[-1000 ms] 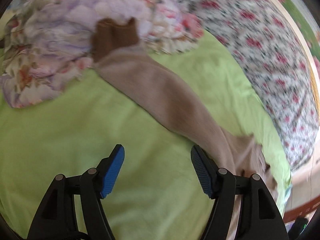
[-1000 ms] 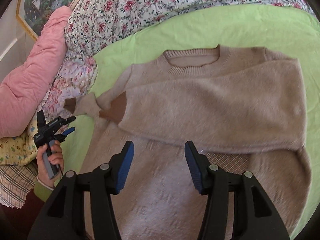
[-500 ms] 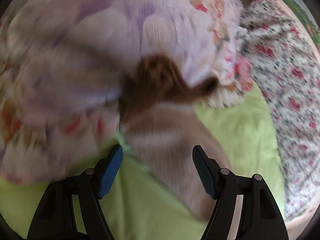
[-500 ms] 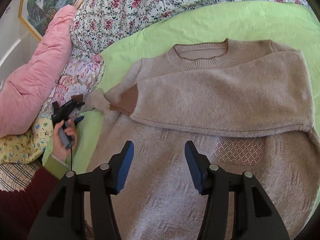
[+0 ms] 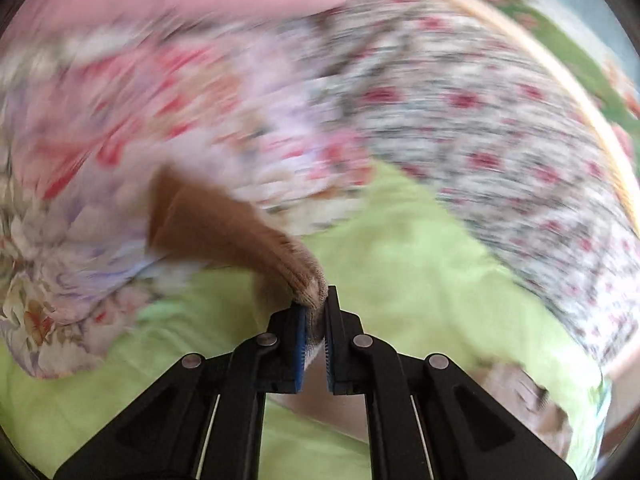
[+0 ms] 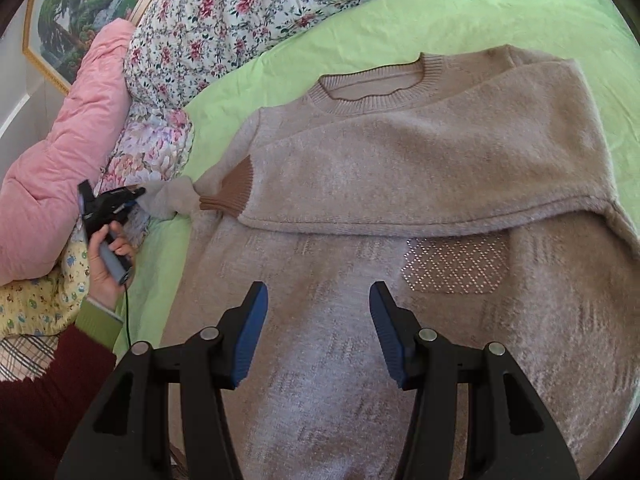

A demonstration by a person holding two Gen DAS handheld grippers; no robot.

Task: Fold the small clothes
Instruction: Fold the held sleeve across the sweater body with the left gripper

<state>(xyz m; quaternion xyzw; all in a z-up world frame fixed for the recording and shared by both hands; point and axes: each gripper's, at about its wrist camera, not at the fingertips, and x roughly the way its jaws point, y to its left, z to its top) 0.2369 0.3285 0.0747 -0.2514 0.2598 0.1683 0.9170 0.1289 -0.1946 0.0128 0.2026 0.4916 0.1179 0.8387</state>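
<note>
Left tongs (image 5: 316, 312) are pinched tight on the sweater sleeve (image 5: 224, 232) (the brown cuff end), over the green sheet (image 5: 420, 280). Right tongs (image 6: 314, 320) are spread wide and hold nothing, above the tan sweater (image 6: 400, 184) lying flat on the sheet.

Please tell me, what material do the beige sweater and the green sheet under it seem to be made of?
The beige sweater looks like soft knitted yarn, perhaps wool or acrylic: ribbed collar, ribbed brown cuff, fuzzy matte surface. Its diamond patch glints, maybe with small studs. The green sheet seems thin woven cloth, probably cotton: matte, finely creased. The left claw pinches the other sleeve end.
</note>
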